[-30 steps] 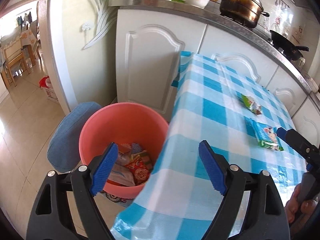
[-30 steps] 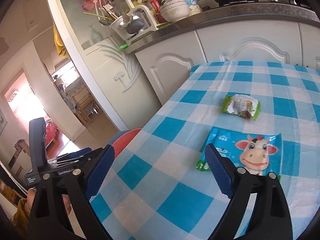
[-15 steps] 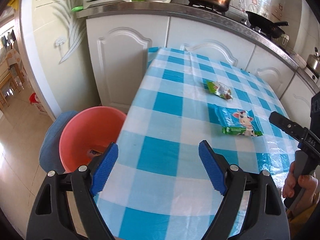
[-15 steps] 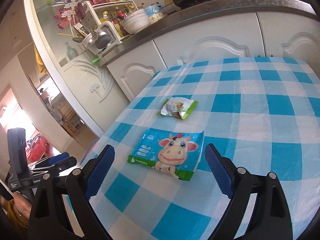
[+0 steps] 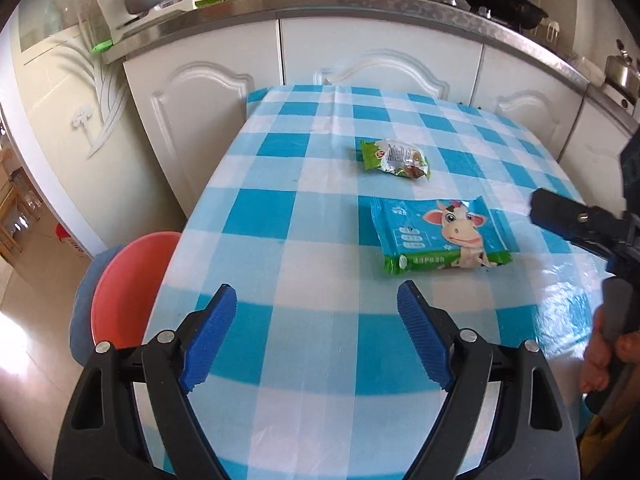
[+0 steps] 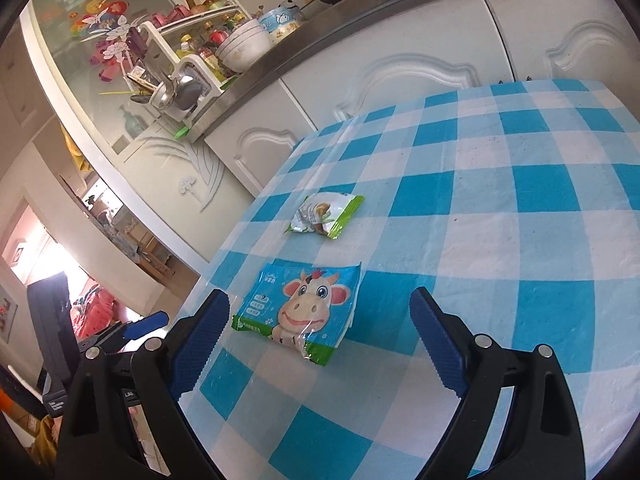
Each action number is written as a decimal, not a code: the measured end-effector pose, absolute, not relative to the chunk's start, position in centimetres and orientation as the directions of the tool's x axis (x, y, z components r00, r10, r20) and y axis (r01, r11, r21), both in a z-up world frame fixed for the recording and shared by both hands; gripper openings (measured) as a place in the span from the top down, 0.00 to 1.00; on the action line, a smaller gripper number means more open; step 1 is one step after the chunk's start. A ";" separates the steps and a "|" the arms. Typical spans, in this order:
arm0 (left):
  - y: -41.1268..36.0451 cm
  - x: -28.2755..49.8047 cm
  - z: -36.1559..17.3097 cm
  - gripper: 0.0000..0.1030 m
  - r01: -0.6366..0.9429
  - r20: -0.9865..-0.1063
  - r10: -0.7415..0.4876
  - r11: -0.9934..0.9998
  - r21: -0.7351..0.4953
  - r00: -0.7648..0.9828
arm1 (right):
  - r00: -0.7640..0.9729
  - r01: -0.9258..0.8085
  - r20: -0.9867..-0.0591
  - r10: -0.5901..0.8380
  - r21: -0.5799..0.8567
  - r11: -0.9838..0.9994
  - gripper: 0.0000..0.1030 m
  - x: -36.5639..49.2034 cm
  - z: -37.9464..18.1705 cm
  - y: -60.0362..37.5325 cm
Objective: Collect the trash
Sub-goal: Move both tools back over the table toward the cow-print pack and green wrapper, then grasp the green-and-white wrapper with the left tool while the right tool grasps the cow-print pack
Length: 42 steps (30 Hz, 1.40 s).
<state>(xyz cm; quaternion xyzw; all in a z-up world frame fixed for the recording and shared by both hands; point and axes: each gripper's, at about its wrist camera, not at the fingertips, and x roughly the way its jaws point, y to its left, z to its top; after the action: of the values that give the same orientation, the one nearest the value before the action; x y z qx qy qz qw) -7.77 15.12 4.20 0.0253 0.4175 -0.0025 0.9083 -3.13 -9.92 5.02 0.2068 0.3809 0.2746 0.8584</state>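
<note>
A red bin stands on the floor at the left edge of the blue-checked table, partly hidden under its cloth. The left gripper hovers over bare cloth, jaws wide and empty. Further right, the cow-print wrapper lies flat just ahead of the right gripper, also spread wide and holding nothing, with the small green wrapper beyond it.

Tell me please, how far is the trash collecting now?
Done: cannot be judged; the pink bucket beside the table shows no contents from here. In hand: nothing; the left tongs and the right tongs are both open and empty. Left: the cow wrapper and the small green wrapper both lie on the checked tablecloth.
</note>
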 end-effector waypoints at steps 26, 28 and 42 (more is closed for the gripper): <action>2.6 1.1 1.5 0.19 0.238 -0.809 -0.100 0.970 0.050 0.579 | 0.669 -0.170 -0.532 0.519 0.571 0.803 0.11 -1.6 4.5 -17.7; 1.7 0.4 1.6 0.19 0.275 -0.802 -0.147 0.961 0.023 0.579 | 0.673 -0.149 -0.549 0.495 0.556 0.818 0.11 -1.4 4.3 -18.1; 6.7 2.8 4.2 0.19 0.194 -0.748 -0.174 0.979 -0.061 0.641 | 0.600 -0.114 -0.693 0.400 0.421 0.900 0.09 1.2 2.8 -16.1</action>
<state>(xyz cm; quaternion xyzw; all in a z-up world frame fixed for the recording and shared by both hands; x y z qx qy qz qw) 2.78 6.73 4.17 0.0122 0.4116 -0.1015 0.9056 1.16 -16.05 2.84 0.1691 0.4225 0.1462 0.8784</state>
